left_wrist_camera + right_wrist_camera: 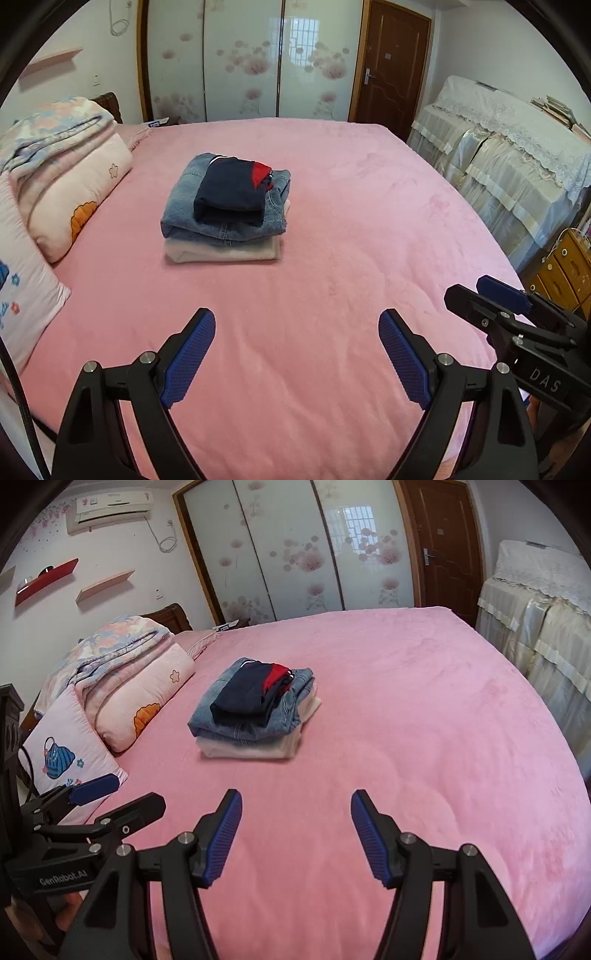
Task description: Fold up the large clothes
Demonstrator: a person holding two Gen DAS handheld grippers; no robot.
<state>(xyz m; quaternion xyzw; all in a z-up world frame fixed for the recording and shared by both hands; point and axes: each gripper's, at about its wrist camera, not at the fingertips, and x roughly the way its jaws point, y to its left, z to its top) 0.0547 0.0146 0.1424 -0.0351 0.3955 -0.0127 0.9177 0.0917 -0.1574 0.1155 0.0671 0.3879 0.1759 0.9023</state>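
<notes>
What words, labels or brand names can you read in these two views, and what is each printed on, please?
"DAS": on the right gripper body, seen from the left wrist.
"GenRobot.AI": on the left gripper body, seen from the right wrist.
Air conditioner: a small label, too blurred to read.
Door: a small plate, unreadable.

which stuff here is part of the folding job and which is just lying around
Job: navy garment, jeans, white garment, stacked folded on the bed; left gripper and right gripper, both open and empty.

Lying about: quilt, pillow, wardrobe, door.
</notes>
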